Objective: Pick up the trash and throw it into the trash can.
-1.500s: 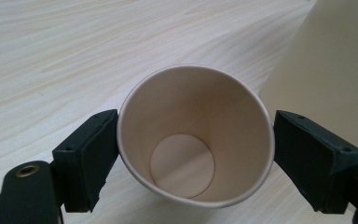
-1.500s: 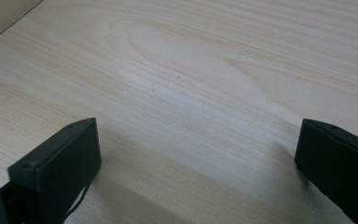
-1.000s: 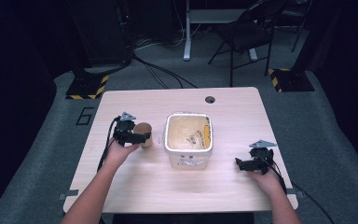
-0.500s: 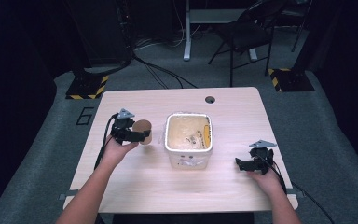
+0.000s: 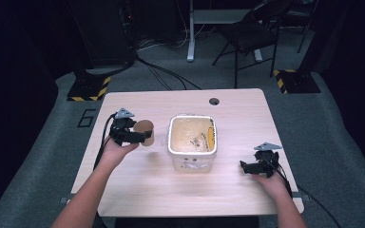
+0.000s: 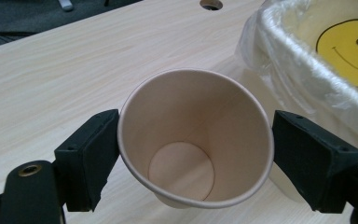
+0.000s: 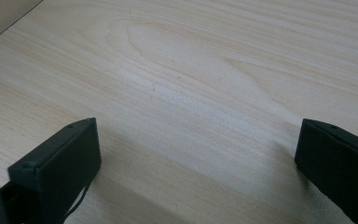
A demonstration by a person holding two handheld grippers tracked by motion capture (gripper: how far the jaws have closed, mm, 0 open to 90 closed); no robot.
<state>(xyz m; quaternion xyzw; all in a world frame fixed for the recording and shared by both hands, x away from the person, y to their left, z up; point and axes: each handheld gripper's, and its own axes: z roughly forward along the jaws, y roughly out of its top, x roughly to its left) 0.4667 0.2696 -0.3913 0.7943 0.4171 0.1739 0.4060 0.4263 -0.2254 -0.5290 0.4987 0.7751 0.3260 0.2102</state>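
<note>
One paper cup (image 6: 193, 140) sits pinched between the two fingers (image 6: 91, 158) of the left gripper (image 5: 140, 136), its open mouth tipped toward that gripper's camera, held just left of the one white tub (image 5: 192, 164) in the middle of the surface (image 5: 138, 190). The tub is lined with clear plastic and holds a yellow smiley face (image 6: 349, 51); a few small bits beside it are too blurred to count. The right gripper (image 5: 248, 167) rests low at the surface's right edge, its two fingers (image 7: 60, 163) spread wide apart with only bare wood between them.
</note>
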